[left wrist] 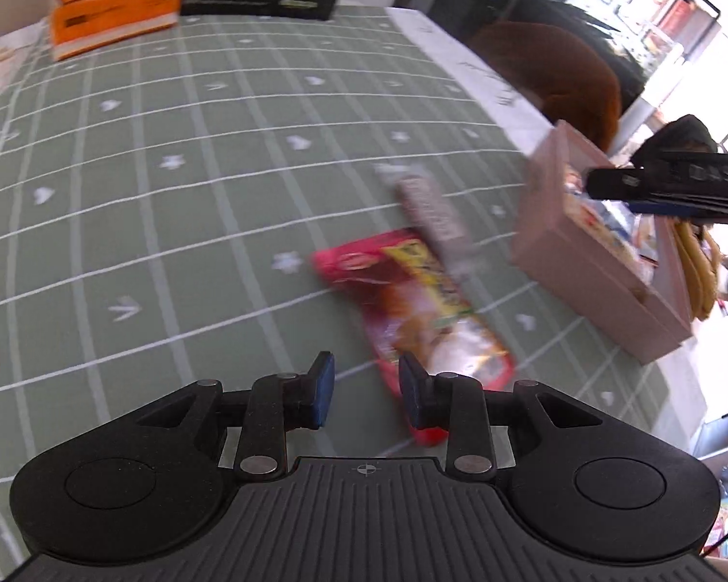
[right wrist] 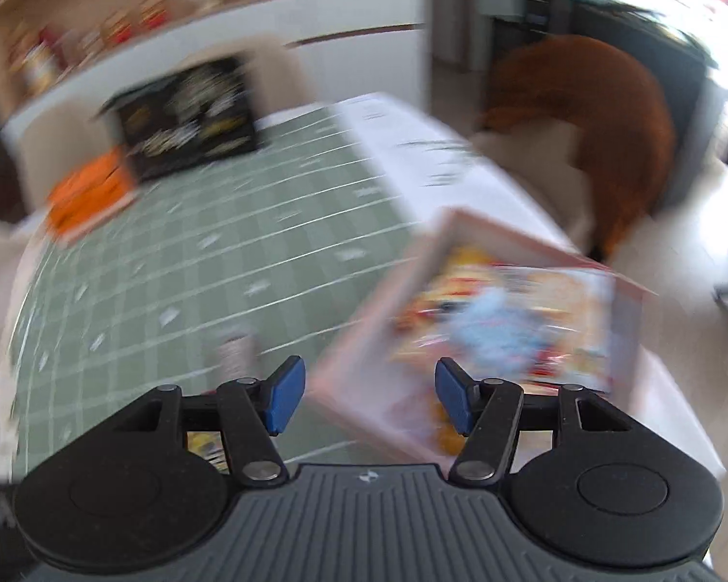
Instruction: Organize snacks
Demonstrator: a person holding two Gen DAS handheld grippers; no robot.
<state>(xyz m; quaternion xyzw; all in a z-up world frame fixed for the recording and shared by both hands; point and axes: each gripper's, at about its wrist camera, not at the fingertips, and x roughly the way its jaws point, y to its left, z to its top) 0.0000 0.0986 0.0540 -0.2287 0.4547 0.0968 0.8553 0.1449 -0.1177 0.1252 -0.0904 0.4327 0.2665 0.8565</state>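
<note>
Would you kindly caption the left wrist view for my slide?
Open left gripper hovers above a red snack bag on the green tablecloth, beside a pink box.

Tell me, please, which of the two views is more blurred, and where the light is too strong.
Right wrist view: heavy motion smear over the pink box and green tablecloth; only the right gripper is sharp. Left wrist view: milder blur, the red snack bag readable as a shape, its print not. Both views: windows at upper right are blown out, and the fisheye bends the cloth's grid lines.

Green grid-patterned tablecloth (left wrist: 194, 223), pink box (left wrist: 582, 262)
</note>
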